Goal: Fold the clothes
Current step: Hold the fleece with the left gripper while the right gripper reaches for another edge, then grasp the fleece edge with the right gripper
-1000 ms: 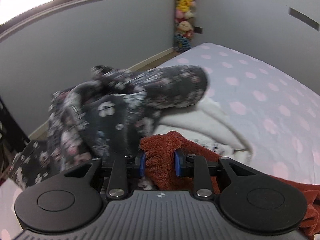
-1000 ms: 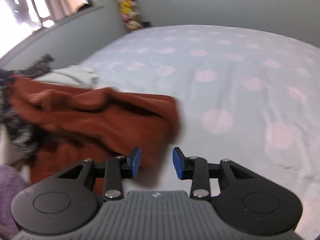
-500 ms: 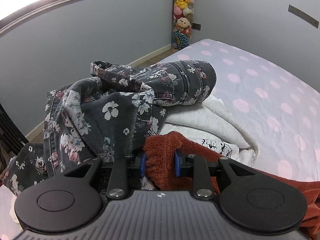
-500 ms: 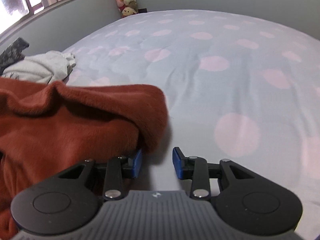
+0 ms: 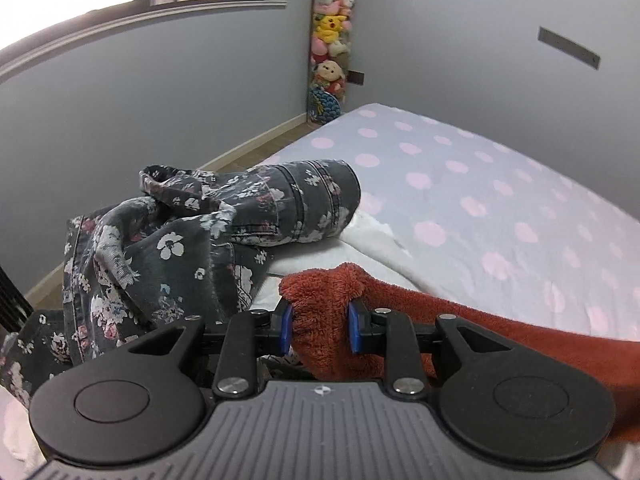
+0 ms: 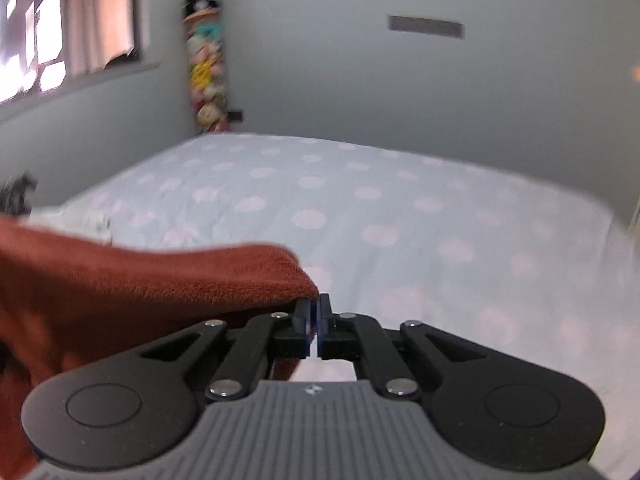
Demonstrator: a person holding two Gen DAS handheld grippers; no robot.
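grey-blue walls enclose a bed (image 5: 500, 184) covered by a pale lavender sheet with pink dots; a window sits upper left and a column of plush toys (image 5: 330, 40) stands in the corner. task item: rust-red fleece garment (image 5: 332, 320), thick pile, fuzzy surface, no visible print. it lies at the near edge of the bed, stretched between the two tools, and appears in the right wrist view as a broad, motion-blurred band (image 6: 152, 280) entering from the left. left tool (image 5: 319, 330): jaws partly open, blue pads pressed against a bunched fold of the fleece on both sides, gripping it. right tool (image 6: 314, 328): jaws closed down to a thin slit; the corner of the fleece ends at the fingertips, and whether cloth is pinched between them cannot be told. adjacent items: a dark floral denim garment (image 5: 208, 236) lies heaped left of the fleece, one rolled section resting on a white garment (image 5: 352, 252). the white garment lies on the bed between the denim and the fleece, touching both.
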